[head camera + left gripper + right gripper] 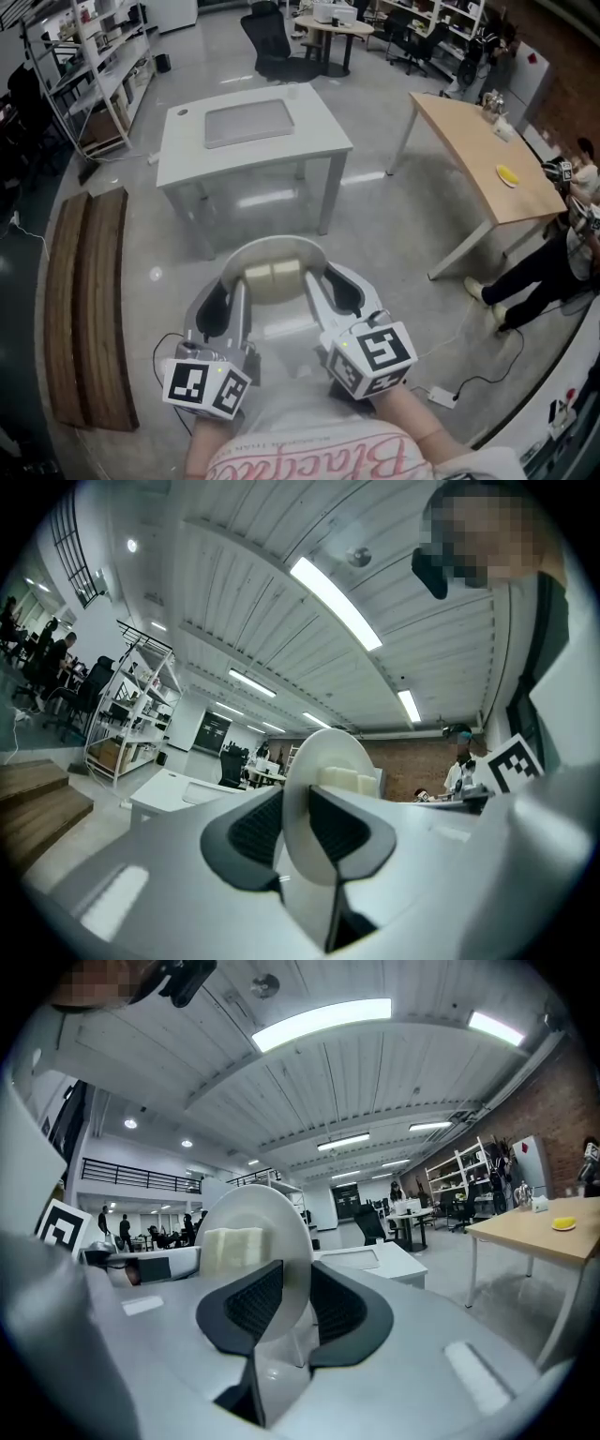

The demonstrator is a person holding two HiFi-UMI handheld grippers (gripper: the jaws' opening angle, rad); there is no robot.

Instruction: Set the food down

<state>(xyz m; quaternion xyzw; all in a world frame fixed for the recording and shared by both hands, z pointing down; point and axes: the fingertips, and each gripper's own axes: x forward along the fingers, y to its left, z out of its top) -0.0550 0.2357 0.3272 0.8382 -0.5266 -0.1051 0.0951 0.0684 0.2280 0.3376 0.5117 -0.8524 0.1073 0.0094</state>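
I carry a white plate [274, 248] in the air, level, above the grey floor in the head view. Two pale blocks of food [273, 278] lie on it. My left gripper [221, 307] is shut on the plate's left rim and my right gripper [339, 292] on its right rim. In the left gripper view the plate [323, 761] stands edge-on between the dark pads, with the food [349, 782] on its right side and the left gripper [302, 832] clamped on it. The right gripper view has the plate [267, 1213], the food [232, 1249] and the right gripper [292, 1312] clamped likewise.
A white table [309, 141] with a grey mat [248, 123] stands just ahead. To the right is a wooden table [478, 155] with a yellow thing [507, 175] and a person [548, 267] beside it. A wooden bench [89, 300] lies at left, shelves [89, 66] beyond.
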